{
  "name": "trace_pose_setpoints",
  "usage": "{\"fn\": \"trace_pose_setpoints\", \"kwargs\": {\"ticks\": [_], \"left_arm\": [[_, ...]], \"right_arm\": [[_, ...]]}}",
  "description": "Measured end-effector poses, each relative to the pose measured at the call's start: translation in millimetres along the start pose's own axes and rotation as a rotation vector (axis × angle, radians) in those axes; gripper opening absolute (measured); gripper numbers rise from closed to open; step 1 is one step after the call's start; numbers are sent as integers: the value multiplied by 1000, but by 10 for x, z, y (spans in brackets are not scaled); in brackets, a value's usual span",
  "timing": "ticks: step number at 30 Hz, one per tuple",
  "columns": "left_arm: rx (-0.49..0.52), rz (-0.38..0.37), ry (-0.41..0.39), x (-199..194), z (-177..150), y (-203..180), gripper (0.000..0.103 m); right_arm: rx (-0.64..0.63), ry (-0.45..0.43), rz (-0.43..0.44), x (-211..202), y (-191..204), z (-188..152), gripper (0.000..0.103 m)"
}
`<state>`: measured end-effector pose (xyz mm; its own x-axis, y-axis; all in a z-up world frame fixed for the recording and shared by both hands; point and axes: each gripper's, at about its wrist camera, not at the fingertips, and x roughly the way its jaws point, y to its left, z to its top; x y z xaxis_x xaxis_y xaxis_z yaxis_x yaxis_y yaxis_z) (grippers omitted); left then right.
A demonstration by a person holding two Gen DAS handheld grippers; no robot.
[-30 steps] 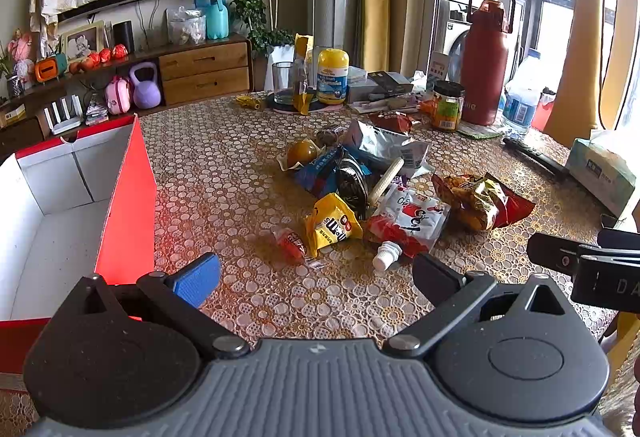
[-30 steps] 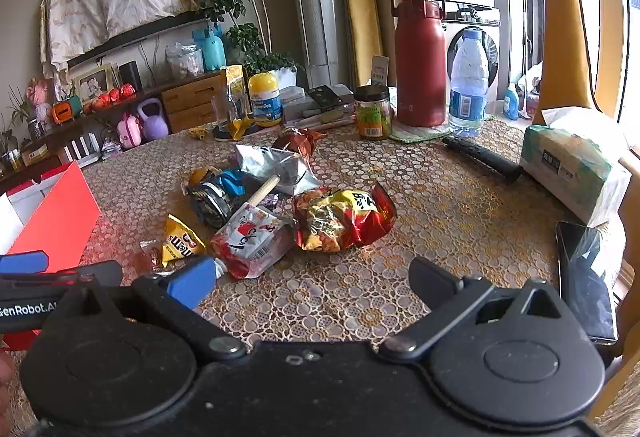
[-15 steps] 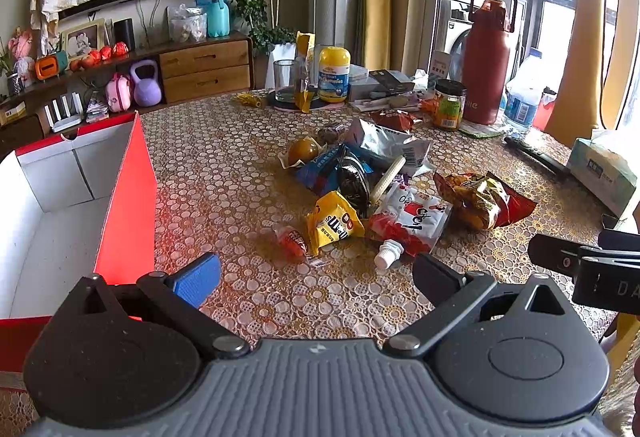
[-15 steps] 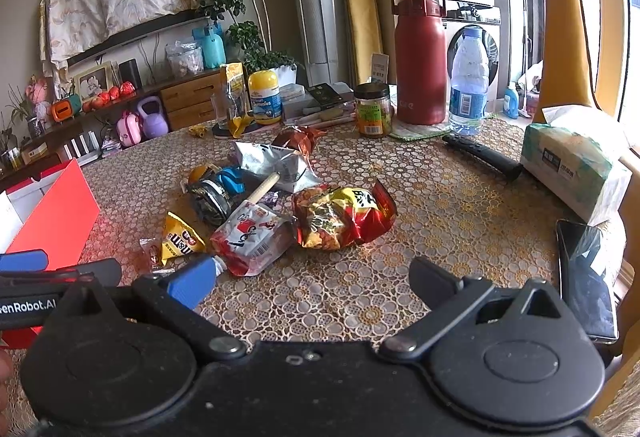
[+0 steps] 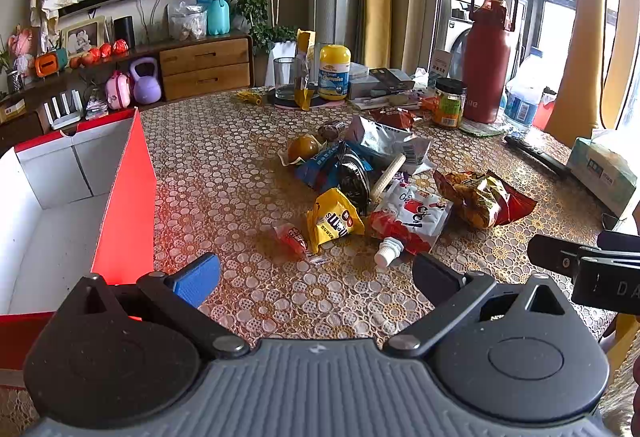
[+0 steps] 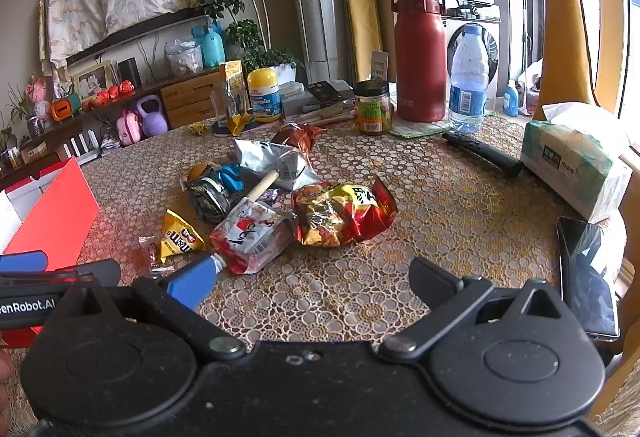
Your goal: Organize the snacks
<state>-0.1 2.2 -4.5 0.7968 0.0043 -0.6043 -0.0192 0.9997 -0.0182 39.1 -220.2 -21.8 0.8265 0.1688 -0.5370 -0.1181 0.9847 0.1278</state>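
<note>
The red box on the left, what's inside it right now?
The red box shows only bare white walls and floor, no snacks. Its nearest corner is hidden behind the left gripper, so that part cannot be checked.

Crumpled snack packets (image 5: 360, 193) lie heaped mid-table, well apart from the open red box (image 5: 128, 197).

Both wrist views low, forward; shared snack pile (image 5: 372, 193) mid-table (image 6: 440, 205)
</note>
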Motion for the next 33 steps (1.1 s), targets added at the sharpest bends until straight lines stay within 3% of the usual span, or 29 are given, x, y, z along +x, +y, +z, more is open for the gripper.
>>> {"fn": "trace_pose_setpoints", "kwargs": {"ticks": [33], "left_arm": [[-6,-1,17,46,-27,-3,103]], "right_arm": [[4,14,-4,41,-10,-43,103]]}}
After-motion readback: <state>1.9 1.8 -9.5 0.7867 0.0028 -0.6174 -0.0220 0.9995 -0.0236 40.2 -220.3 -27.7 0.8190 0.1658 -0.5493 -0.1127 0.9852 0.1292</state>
